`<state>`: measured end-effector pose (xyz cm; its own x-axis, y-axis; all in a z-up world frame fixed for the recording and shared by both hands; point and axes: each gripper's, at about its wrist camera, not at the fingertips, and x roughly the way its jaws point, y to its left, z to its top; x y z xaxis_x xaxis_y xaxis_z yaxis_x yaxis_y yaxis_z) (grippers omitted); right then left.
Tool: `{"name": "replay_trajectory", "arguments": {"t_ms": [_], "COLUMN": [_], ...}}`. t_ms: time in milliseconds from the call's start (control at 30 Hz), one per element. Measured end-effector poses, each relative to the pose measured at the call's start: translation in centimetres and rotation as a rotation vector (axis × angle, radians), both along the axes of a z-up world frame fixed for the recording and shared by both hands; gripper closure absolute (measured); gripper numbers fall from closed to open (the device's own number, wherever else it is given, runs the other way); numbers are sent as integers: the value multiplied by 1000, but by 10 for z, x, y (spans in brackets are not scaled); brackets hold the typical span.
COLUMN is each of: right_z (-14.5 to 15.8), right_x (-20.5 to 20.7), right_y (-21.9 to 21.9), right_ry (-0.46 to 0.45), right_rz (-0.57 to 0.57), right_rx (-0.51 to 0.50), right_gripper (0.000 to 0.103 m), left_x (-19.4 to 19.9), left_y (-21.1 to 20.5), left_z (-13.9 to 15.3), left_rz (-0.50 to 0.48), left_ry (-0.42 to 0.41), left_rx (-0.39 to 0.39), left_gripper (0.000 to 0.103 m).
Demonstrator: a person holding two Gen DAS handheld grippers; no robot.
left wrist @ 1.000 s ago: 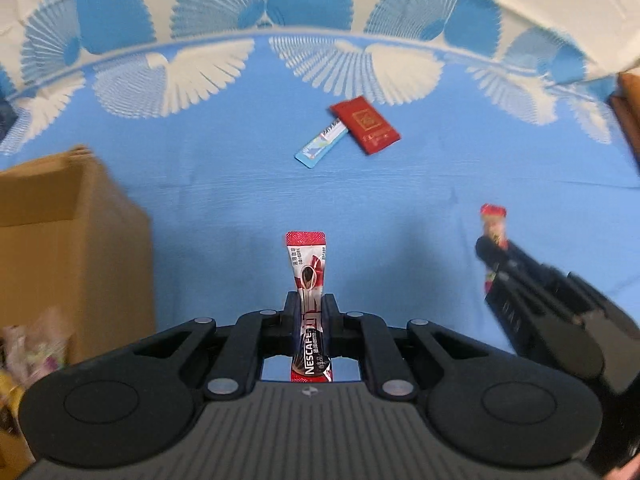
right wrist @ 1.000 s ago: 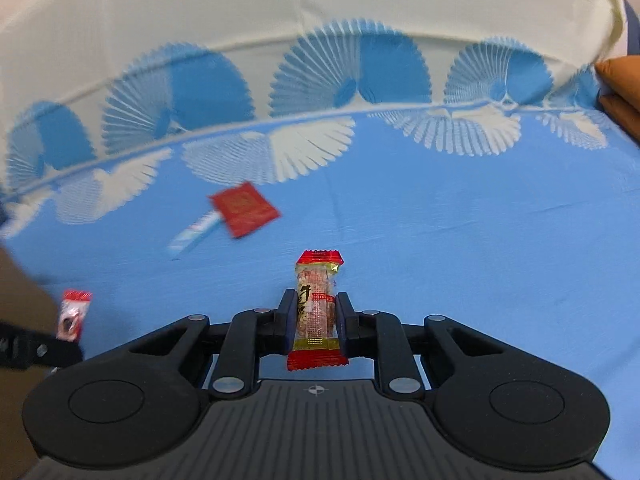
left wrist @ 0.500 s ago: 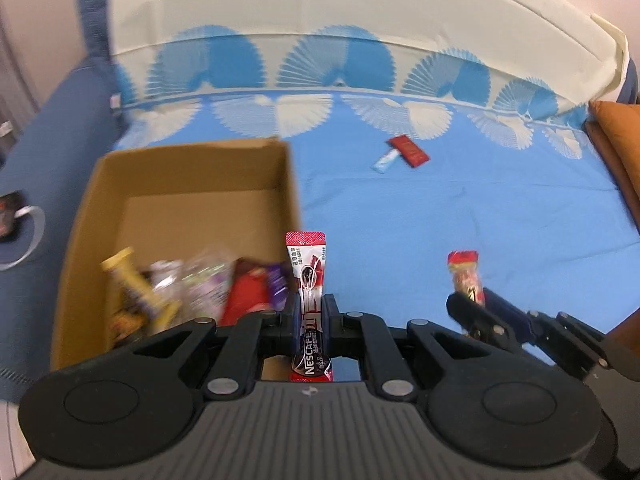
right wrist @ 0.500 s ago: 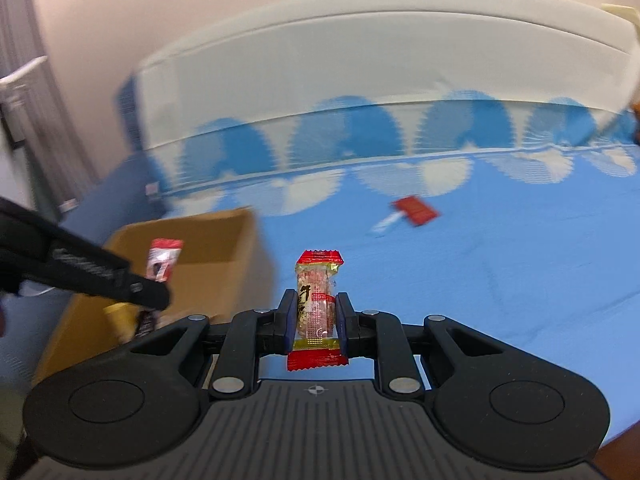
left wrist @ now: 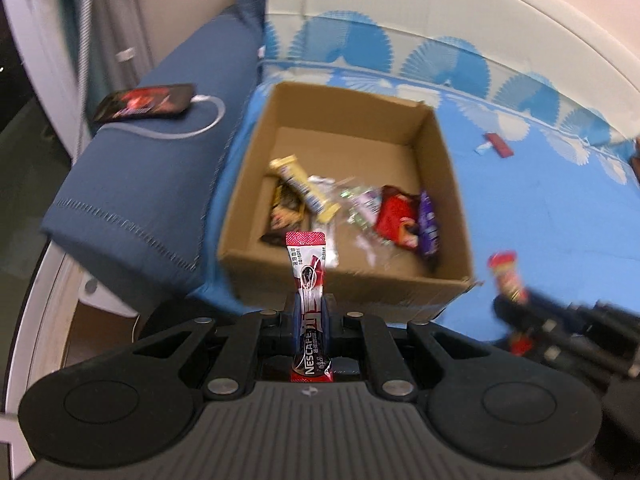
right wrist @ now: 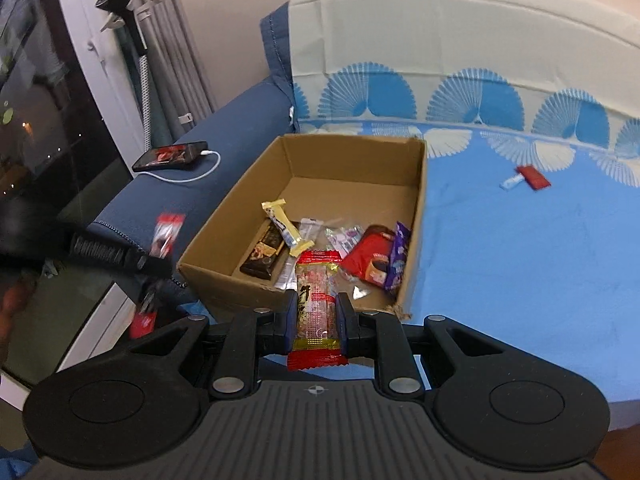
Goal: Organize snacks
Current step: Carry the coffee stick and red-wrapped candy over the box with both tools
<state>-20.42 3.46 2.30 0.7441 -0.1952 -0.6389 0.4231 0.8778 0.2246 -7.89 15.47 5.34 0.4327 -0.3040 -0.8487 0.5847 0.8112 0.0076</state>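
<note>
My left gripper [left wrist: 310, 310] is shut on a red Nescafe stick [left wrist: 308, 280], held upright just before the near wall of an open cardboard box [left wrist: 344, 280]. My right gripper [right wrist: 317, 310] is shut on a clear snack bar with red ends [right wrist: 316, 304], held near the box's [right wrist: 418, 216] front right corner. Several snack packets [right wrist: 360, 252] lie in the box's near half. A red packet [right wrist: 532, 178] and a pale blue stick [right wrist: 512, 182] lie on the blue bed sheet [right wrist: 520, 260] to the far right. Each gripper shows in the other's view, left [right wrist: 152, 260] and right [left wrist: 516, 304].
A blue padded ledge [left wrist: 152, 184] runs left of the box, with a phone [left wrist: 146, 102] and white cable on it. Beyond it are curtains and a dark window [right wrist: 48, 120]. The bed's white headboard cover [right wrist: 460, 32] rises at the back.
Both grippers have lifted and swung left from the open sheet toward the box, still holding their snacks. The box now fills the middle of both views.
</note>
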Motion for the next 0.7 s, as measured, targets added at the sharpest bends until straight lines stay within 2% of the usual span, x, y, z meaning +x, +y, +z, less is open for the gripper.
{"name": "replay_trajectory", "arguments": {"t_ms": [200, 700], "right_z": [3, -1], "right_x": [9, 21], "right_y": [18, 16], "right_ry": [18, 63], "right_rz": [27, 21], "right_rx": [-45, -51], "right_gripper": [82, 82], "left_x": [0, 13], "left_y": [21, 11], "left_z": [-1, -5], "left_rz": [14, 8], "left_ry": [9, 18], "left_rx": [-27, -43], "left_gripper": [92, 92]}}
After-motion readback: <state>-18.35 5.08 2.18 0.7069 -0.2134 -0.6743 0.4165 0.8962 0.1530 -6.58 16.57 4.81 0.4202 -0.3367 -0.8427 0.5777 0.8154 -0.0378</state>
